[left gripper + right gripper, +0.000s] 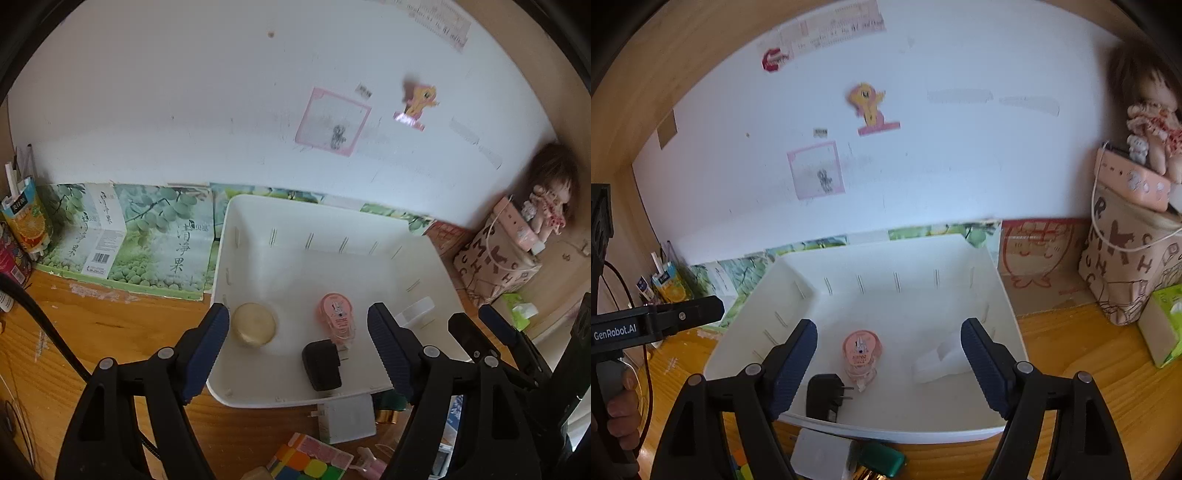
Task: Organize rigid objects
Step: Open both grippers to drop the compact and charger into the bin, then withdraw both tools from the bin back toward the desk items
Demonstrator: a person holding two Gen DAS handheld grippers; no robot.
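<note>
Nearest in the left wrist view, on the orange-brown wooden desk (74, 332): a multicoloured puzzle cube (308, 459), then a flat white charger block (347, 417) and a dark green case with a gold edge (389, 404), all just outside the near wall of the white plastic tray (258, 400). Left gripper (298, 325) poised over the tray's near edge, jaws spread wide, nothing between the blue ribbed pads (214, 332). Right gripper (889, 343) likewise gaping over the same tray, nothing clamped, pads clear of everything. Inside the tray, nearest: a black plug adapter (321, 365) with prongs pointing right, just beside a pink correction-tape dispenser (337, 319) slightly farther in. Left of those, a round cream-coloured disc (255, 325) close to the left gripper's left finger. Off to the right on the tray floor, a small clear plastic piece (942, 356), near the right gripper's right finger. At the left edge of the right wrist view, a hand (622, 413) wrapped round the other gripper's handle. Beyond the tray, green fruit-print cartons (162, 236) along the white wall (184, 110); far left, an orange juice carton (27, 218). Far right, a beige letter-print bag (1126, 266) topped by a pink box (1134, 181) and a doll (1148, 122), with a green tissue pack (1163, 325) nearer on the desk.
</note>
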